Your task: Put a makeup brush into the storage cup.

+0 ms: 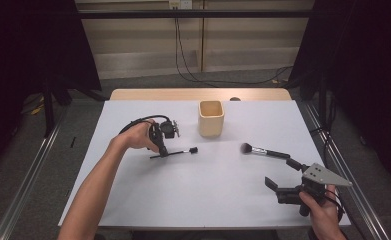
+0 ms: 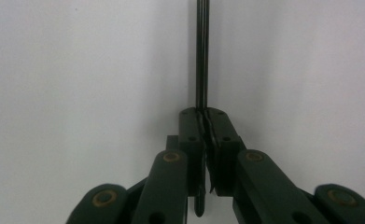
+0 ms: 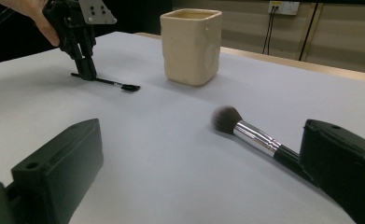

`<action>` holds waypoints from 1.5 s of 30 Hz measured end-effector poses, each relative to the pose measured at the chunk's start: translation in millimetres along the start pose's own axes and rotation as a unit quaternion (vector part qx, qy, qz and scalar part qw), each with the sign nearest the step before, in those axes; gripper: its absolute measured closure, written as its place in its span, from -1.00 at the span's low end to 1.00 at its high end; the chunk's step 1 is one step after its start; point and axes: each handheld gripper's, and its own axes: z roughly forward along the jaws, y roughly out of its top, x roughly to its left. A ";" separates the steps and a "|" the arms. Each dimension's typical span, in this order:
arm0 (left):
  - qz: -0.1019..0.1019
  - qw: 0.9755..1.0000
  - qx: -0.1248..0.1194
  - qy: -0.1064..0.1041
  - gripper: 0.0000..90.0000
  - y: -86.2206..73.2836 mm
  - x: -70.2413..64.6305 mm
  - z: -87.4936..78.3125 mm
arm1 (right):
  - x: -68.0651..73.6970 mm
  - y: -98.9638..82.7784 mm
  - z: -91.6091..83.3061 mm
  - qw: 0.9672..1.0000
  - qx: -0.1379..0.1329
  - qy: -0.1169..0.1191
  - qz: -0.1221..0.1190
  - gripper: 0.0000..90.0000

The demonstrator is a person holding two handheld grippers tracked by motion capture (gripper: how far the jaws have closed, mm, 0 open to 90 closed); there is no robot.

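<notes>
Powder brush (image 3: 259, 135) handle behind tongs

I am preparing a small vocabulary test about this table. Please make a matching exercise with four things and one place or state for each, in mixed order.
Things:
1. thin black brush
2. fluffy brush
3. beige cup
4. right gripper

Places or states:
a. stands upright at the far middle of the table
b. open, holding nothing
c. lies free, bristles towards the cup
d. clamped by the left gripper

Pairs: 1-d, 2-c, 3-a, 4-b
</notes>
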 end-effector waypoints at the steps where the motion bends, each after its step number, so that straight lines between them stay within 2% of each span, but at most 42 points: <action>1: 0.000 1.000 0.000 0.000 0.91 0.0 0.0 0.0 | 0.0 0.0 0.0 1.000 0.000 0.000 0.000 -1.00; 2: 0.002 1.000 0.000 -0.001 0.91 -0.5 0.6 -0.6 | 0.0 0.1 -0.2 1.000 0.000 0.000 0.001 -1.00; 5: -0.011 1.000 -0.014 0.007 0.91 -3.6 -0.6 -0.5 | -0.2 0.0 0.0 1.000 0.000 0.000 0.000 -1.00; 6: -0.012 1.000 -0.017 -0.001 0.91 -5.0 0.4 -1.3 | -0.2 0.0 0.1 1.000 0.001 0.001 0.001 -1.00; 8: -0.018 1.000 -0.022 0.001 0.91 -7.4 -0.6 -1.3 | -0.4 0.0 0.2 1.000 0.001 0.000 0.001 -1.00; 9: -0.016 1.000 -0.020 -0.007 0.91 -9.1 0.3 -2.4 | -0.4 0.0 0.2 1.000 0.000 0.000 0.001 -1.00; 10: -0.028 0.999 -0.028 -0.002 0.91 -10.9 -1.1 -1.7 | -0.4 0.1 0.1 1.000 0.000 0.000 0.001 -1.00; 11: -0.026 0.999 -0.025 -0.006 0.91 -13.0 -0.3 -2.4 | -0.3 0.2 0.0 1.000 0.000 0.000 0.001 -1.00; 14: -0.050 0.998 -0.039 -0.014 0.91 -19.4 -0.3 -3.0 | 0.2 0.4 -0.1 1.000 0.000 -0.001 0.001 -1.00; 15: -0.048 0.998 -0.037 -0.014 0.91 -21.3 1.0 -4.4 | 0.0 0.3 0.1 1.000 0.000 -0.001 -0.001 -1.00; 16: -0.054 0.998 -0.040 -0.019 0.91 -23.3 1.1 -5.2 | 0.2 0.3 0.4 1.000 0.001 0.000 0.000 -1.00; 17: -0.060 0.997 -0.050 -0.017 0.91 -25.5 1.0 -5.5 | 0.2 0.4 0.8 1.000 0.000 0.000 0.000 -1.00; 18: -0.062 0.996 -0.053 -0.024 0.91 -27.4 1.1 -6.5 | 0.3 0.4 1.0 1.000 0.001 0.000 0.000 -1.00; 19: -0.068 0.996 -0.061 -0.018 0.91 -29.0 -0.3 -5.6 | 0.6 0.3 1.9 1.000 0.003 0.001 -0.001 -1.00; 21: -0.070 0.995 -0.070 -0.023 0.91 -31.3 -1.5 -6.4 | 0.8 0.2 2.2 1.000 0.003 0.001 -0.001 -1.00; 22: -0.076 0.994 -0.079 -0.024 0.91 -32.2 -2.9 -6.7 | 0.8 0.4 2.8 1.000 0.004 0.001 -0.002 -1.00; 24: -0.074 0.993 -0.089 -0.026 0.91 -34.7 -2.7 -9.6 | 1.1 0.6 3.3 1.000 0.003 0.001 -0.001 -1.00; 28: -0.085 0.987 -0.131 -0.028 0.91 -41.5 -2.9 -15.9 | 1.4 0.7 3.1 1.000 0.002 0.002 -0.003 -1.00; 29: -0.093 0.985 -0.145 -0.027 0.91 -43.7 -4.1 -15.9 | 1.4 0.7 2.9 1.000 0.002 0.003 -0.003 -1.00; 32: -0.106 0.980 -0.165 -0.027 0.91 -51.6 -4.7 -17.1 | 1.0 0.7 3.1 1.000 0.003 0.002 -0.001 -1.00; 33: -0.115 0.977 -0.177 -0.029 0.91 -54.4 -5.6 -16.9 | 1.0 0.7 3.2 1.000 0.002 0.002 -0.001 -1.00; 34: -0.118 0.975 -0.185 -0.030 0.91 -57.0 -7.0 -17.0 | 1.0 0.7 3.2 1.000 0.002 0.002 -0.001 -1.00; 37: -0.118 0.972 -0.199 -0.031 0.91 -62.2 -13.9 -17.5 | 1.3 0.9 3.6 1.000 0.002 0.002 -0.002 -1.00; 38: -0.122 0.971 -0.205 -0.026 0.91 -64.0 -16.2 -18.1 | 1.3 0.9 3.6 1.000 0.002 0.002 -0.002 -1.00; 39: -0.134 0.966 -0.220 -0.024 0.91 -65.8 -18.8 -18.3 | 1.2 0.9 3.7 1.000 0.002 0.002 -0.002 -1.00; 40: -0.122 0.968 -0.217 -0.026 0.91 -68.8 -18.2 -20.1 | 1.1 0.9 3.8 1.000 0.002 0.001 -0.002 -1.00; 41: -0.129 0.965 -0.227 -0.024 0.91 -70.6 -20.3 -20.4 | 1.0 0.9 3.8 1.000 0.003 0.001 -0.002 -1.00; 42: -0.145 0.958 -0.247 -0.023 0.91 -73.2 -23.9 -20.9 | 1.3 0.9 3.7 1.000 0.002 0.001 -0.001 -1.00; 43: -0.145 0.958 -0.247 -0.023 0.91 -73.2 -23.9 -20.9 | 1.4 0.9 3.7 1.000 0.002 0.001 -0.001 -1.00; 44: -0.146 0.956 -0.255 -0.016 0.91 -74.4 -25.5 -21.6 | 1.4 0.9 3.7 1.000 0.002 0.001 -0.001 -1.00; 45: -0.145 0.954 -0.263 0.012 0.91 -76.2 -29.4 -26.5 | 1.5 1.0 4.0 1.000 0.002 0.001 0.000 -1.00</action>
